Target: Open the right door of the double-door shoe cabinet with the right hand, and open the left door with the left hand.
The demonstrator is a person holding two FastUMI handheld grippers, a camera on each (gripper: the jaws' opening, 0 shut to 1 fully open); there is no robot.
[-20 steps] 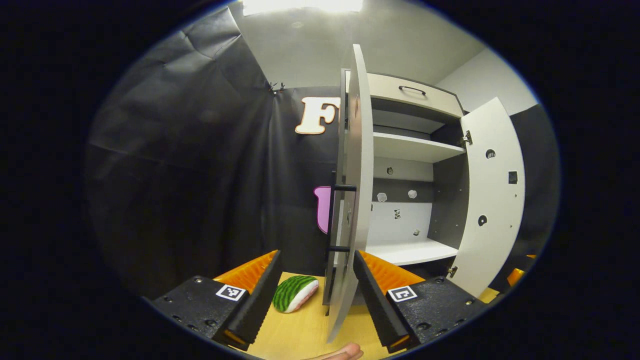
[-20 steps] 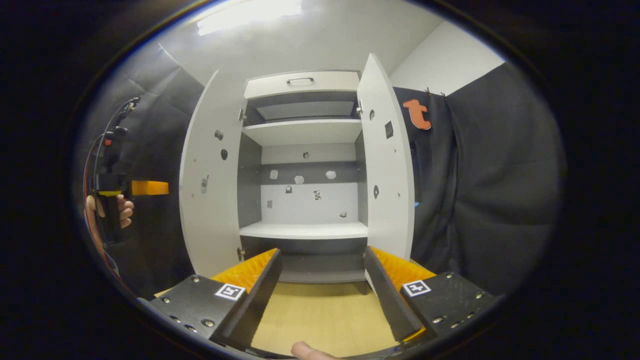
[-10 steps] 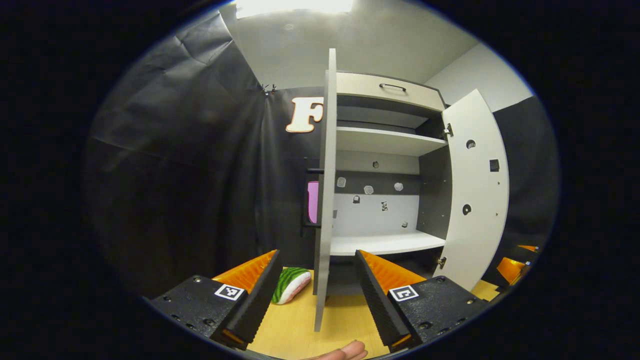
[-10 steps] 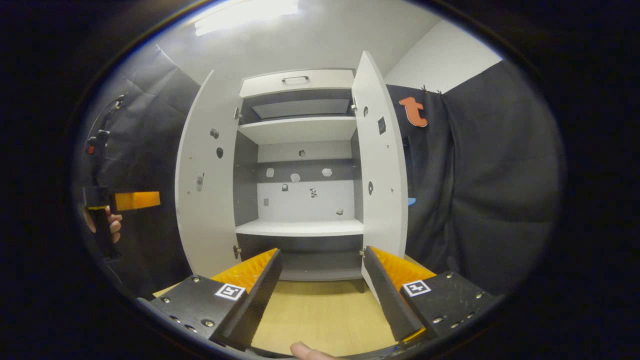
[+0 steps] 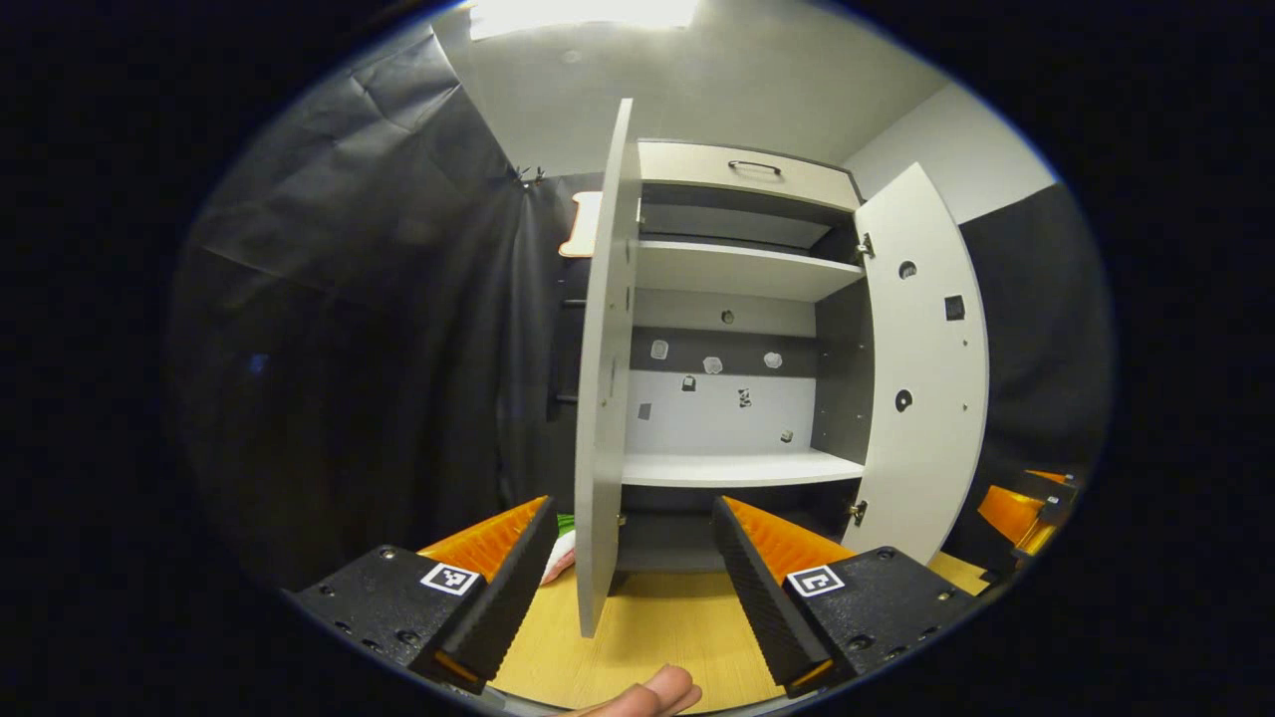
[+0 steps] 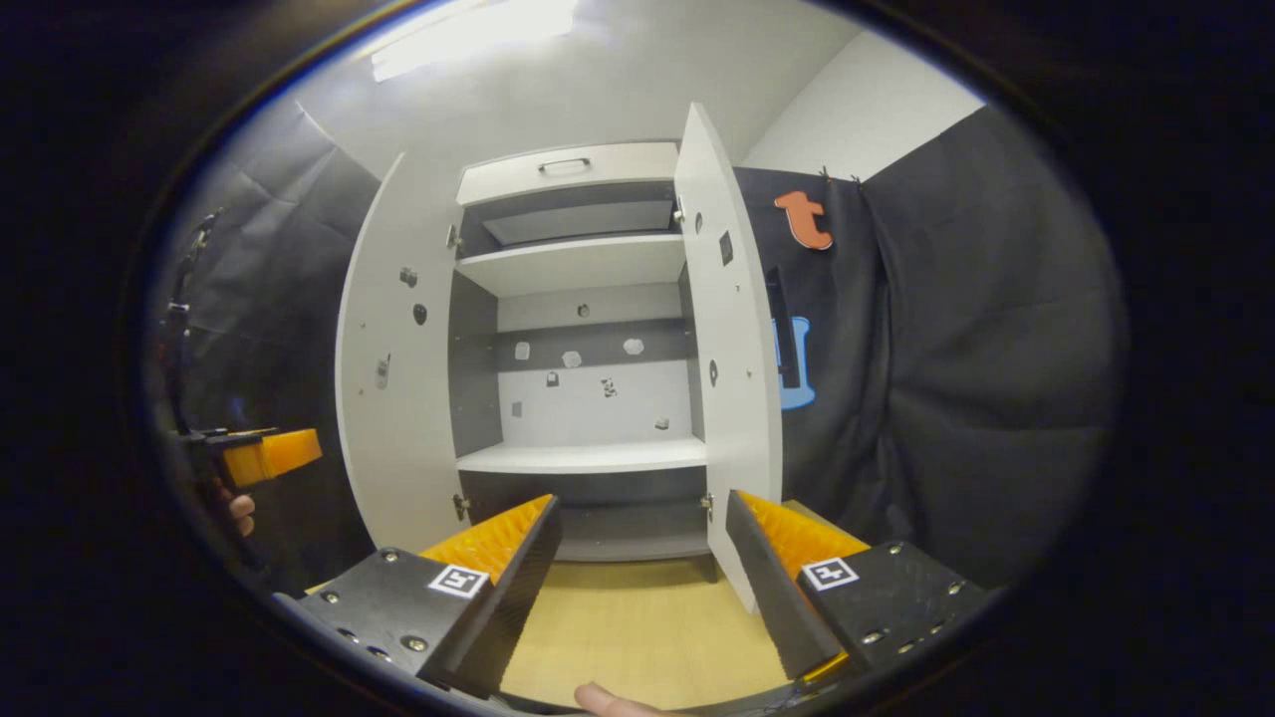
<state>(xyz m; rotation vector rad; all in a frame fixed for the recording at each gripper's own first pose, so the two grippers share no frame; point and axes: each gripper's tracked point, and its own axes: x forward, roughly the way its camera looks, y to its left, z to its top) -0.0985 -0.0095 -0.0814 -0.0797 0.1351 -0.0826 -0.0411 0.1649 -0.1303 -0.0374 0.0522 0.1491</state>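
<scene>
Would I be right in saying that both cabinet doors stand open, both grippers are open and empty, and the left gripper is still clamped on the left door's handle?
Not quite: the left gripper is not on the handle. In the left gripper view its fingers stand apart with nothing between them, short of the left door. Both doors, including the right door, do stand open, and the right gripper is open and empty.

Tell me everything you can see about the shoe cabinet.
The shoe cabinet stands upright on a light wood floor, pale panels with darker grey inner sides. Both doors, left door and right door, are swung wide open. Inside are two bare white shelves; above is a drawer front with a dark handle. Neither gripper touches it.
</scene>
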